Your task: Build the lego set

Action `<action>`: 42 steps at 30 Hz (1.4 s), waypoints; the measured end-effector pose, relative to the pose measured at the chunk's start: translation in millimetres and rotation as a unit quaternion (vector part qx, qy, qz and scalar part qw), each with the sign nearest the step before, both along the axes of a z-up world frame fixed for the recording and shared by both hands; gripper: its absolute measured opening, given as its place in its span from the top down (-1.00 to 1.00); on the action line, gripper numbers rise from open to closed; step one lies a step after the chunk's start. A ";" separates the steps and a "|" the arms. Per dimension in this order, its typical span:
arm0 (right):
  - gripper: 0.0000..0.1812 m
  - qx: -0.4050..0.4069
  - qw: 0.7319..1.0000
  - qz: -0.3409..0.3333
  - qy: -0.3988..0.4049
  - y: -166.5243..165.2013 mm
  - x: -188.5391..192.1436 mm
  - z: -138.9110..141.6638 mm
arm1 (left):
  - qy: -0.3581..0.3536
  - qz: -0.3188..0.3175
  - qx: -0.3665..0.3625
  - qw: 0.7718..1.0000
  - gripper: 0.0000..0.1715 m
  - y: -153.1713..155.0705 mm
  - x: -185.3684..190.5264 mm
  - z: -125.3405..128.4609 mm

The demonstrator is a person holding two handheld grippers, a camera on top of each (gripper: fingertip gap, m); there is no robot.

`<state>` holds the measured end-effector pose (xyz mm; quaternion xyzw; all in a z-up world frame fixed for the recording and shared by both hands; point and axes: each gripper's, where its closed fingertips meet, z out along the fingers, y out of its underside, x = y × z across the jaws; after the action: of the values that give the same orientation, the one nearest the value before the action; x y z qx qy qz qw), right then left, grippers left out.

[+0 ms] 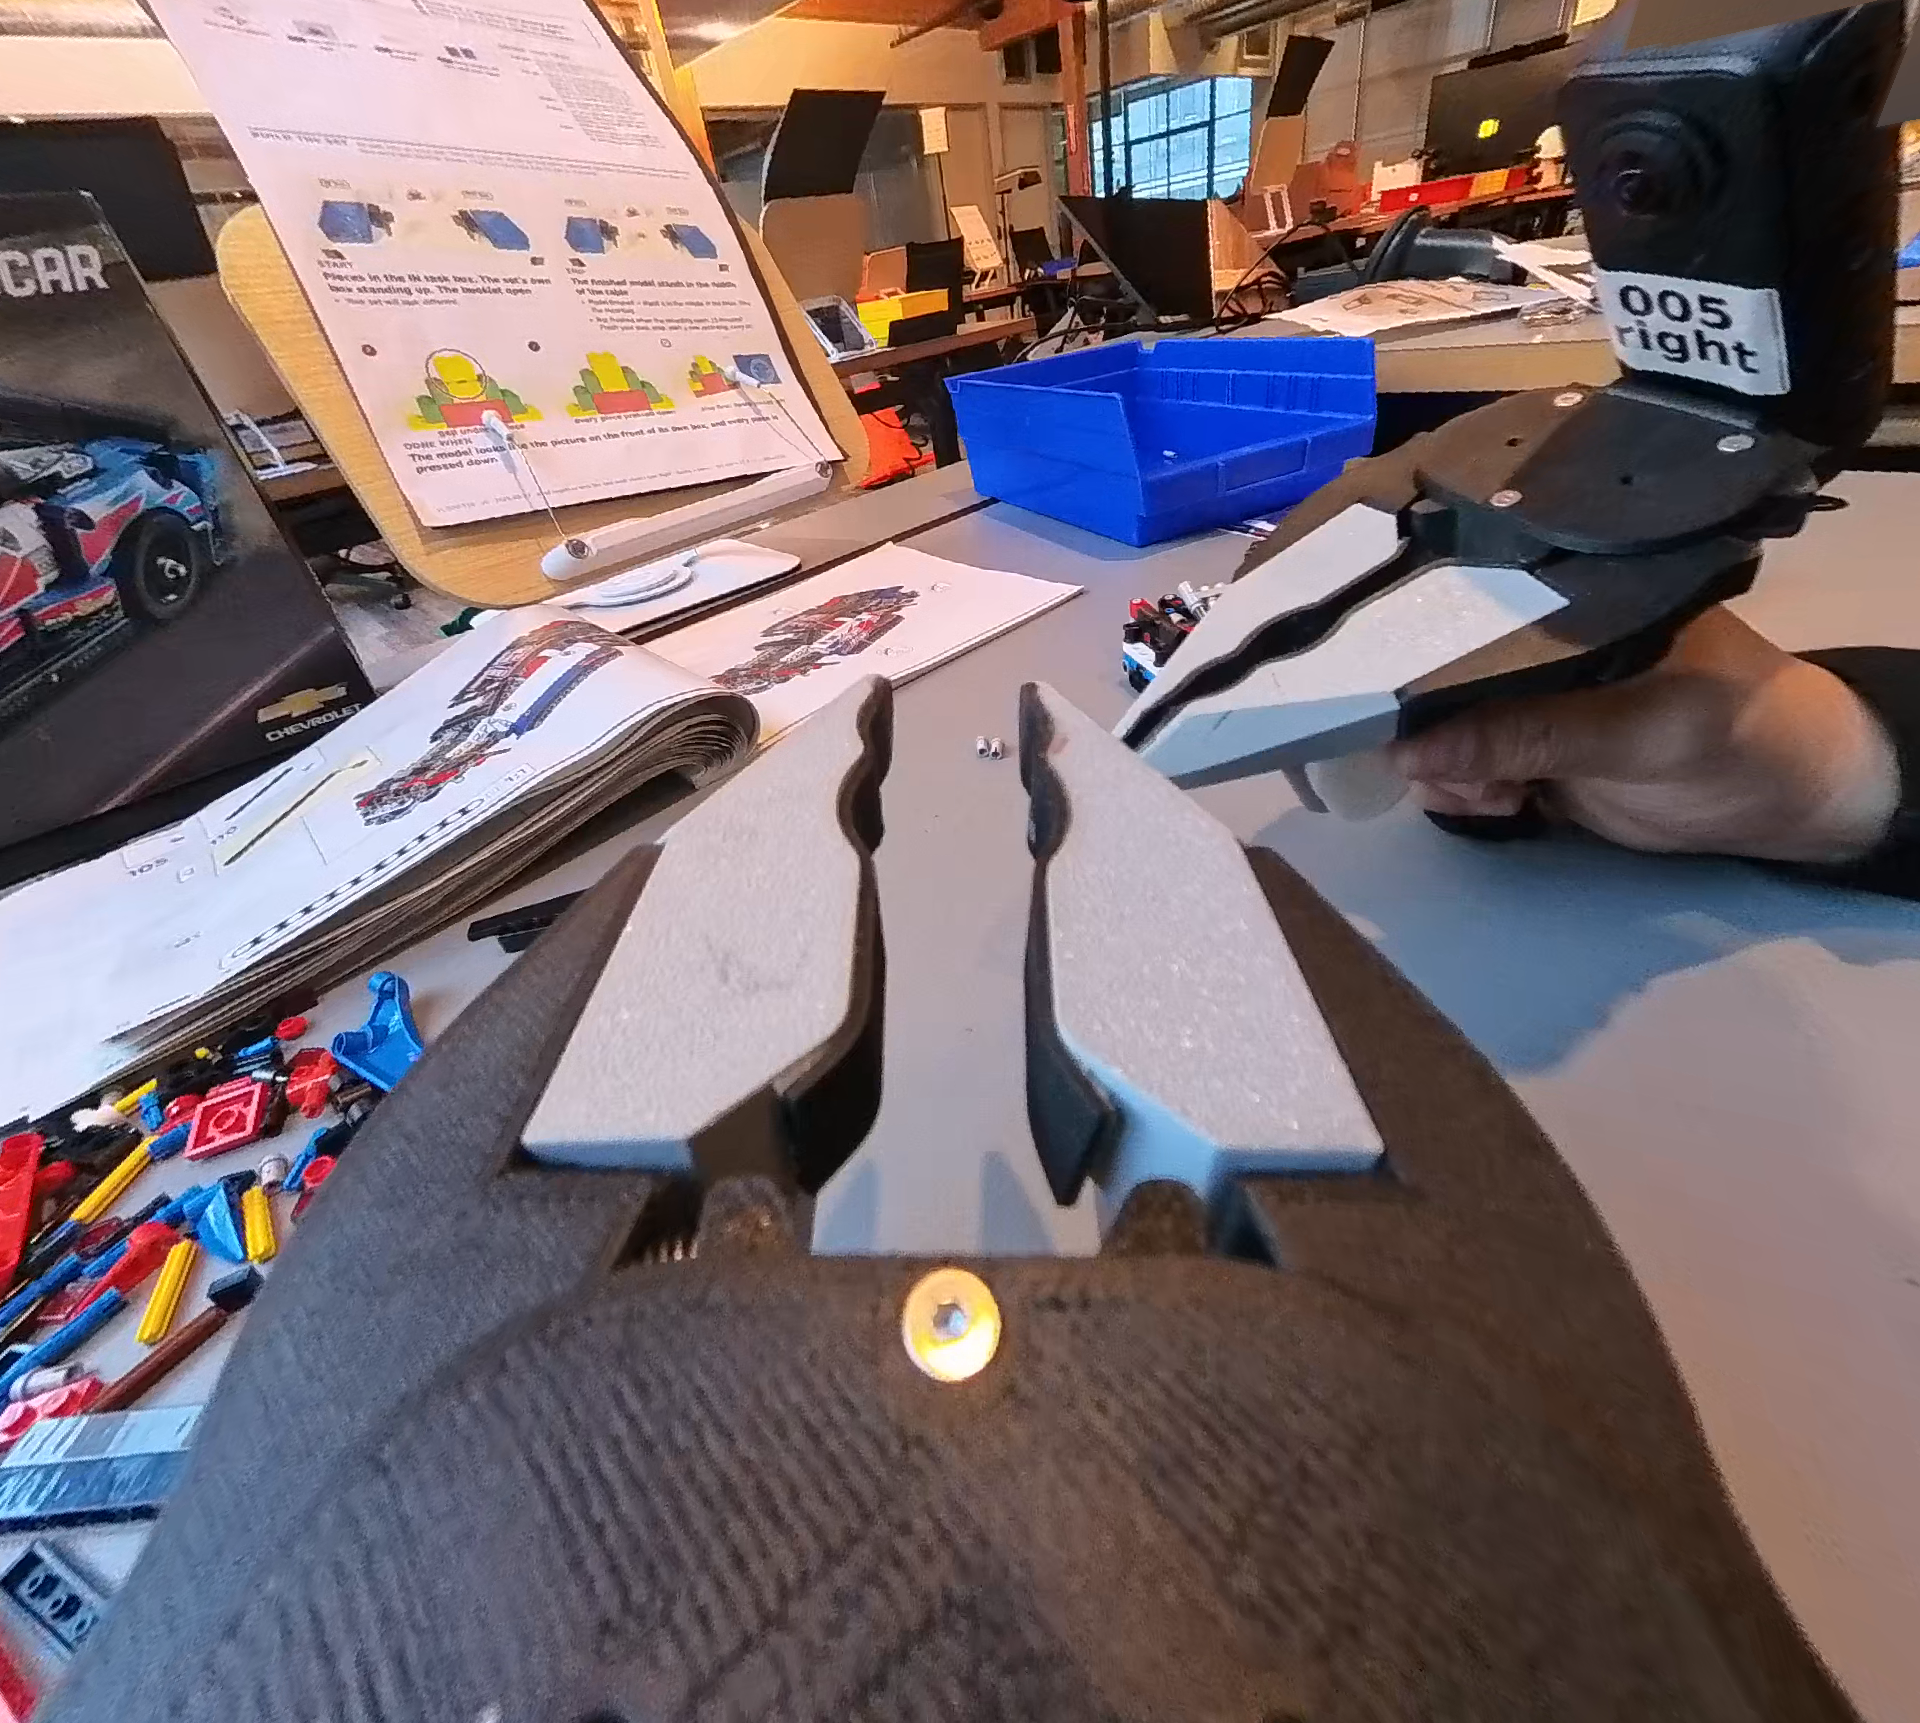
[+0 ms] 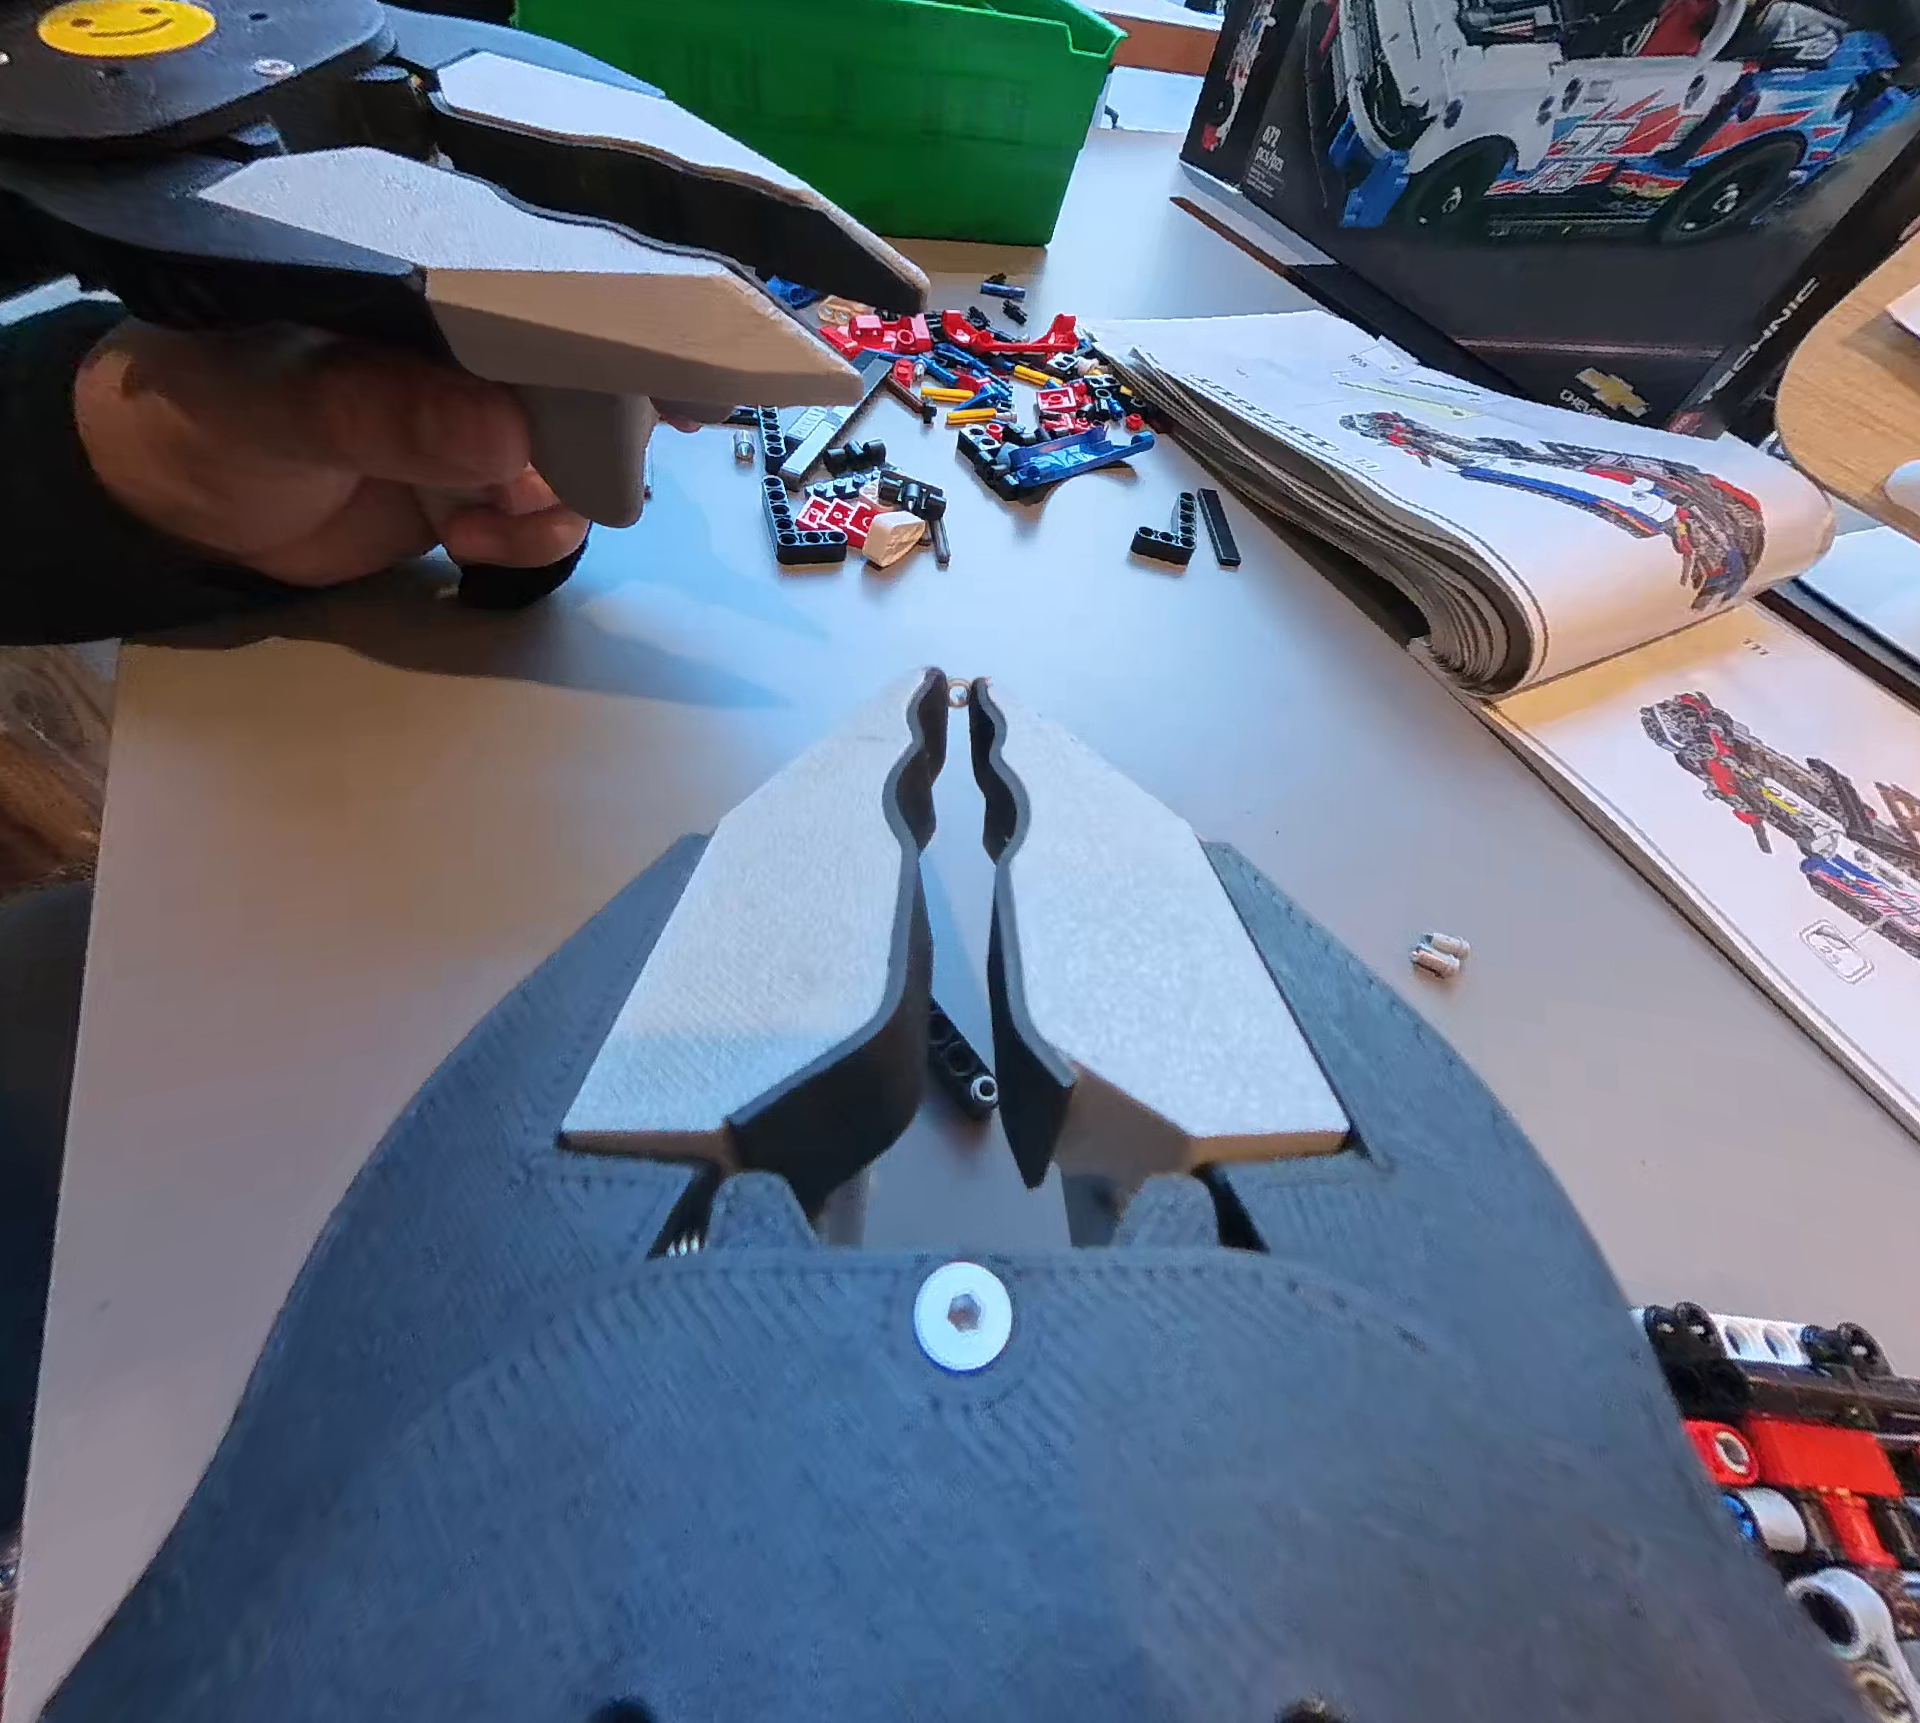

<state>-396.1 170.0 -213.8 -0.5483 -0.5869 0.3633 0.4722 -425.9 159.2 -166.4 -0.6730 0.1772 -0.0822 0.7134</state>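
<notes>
Right wrist view: my right gripper (image 2: 954, 688) is nearly closed, seemingly pinching a tiny ring (image 2: 957, 692) at the tips. Left gripper (image 1: 954, 707) gapes, empty. Two small pins (image 1: 988, 747) lie just ahead of it, nearer left.

The smooth worktop (image 2: 416, 842) is plain grey. Both grippers have pale grey speckled fingers (image 1: 748, 946) edged in black, set in ribbed black plastic bodies. A yellow smiley sticker (image 2: 127, 24) sits on the far gripper's black disc. The scattered small lego pieces (image 2: 966, 406) are red, blue, yellow, black and white. One ridged plastic bin (image 1: 1164, 437) is bright blue, another (image 2: 810, 84) bright green. The dark cardboard set box (image 2: 1558, 94) pictures a white, blue and red car.
</notes>
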 end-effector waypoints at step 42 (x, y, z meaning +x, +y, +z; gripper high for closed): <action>0.98 -0.013 0.994 -0.104 0.043 55.3 39.3 17.2 | -0.010 -0.011 -0.010 1.000 0.76 1.2 -0.1 -1.2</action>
<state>-356.8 225.2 -196.6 -0.5961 -0.5009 0.3431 0.5254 -426.0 160.3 -167.7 -0.6770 0.1769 -0.0981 0.7077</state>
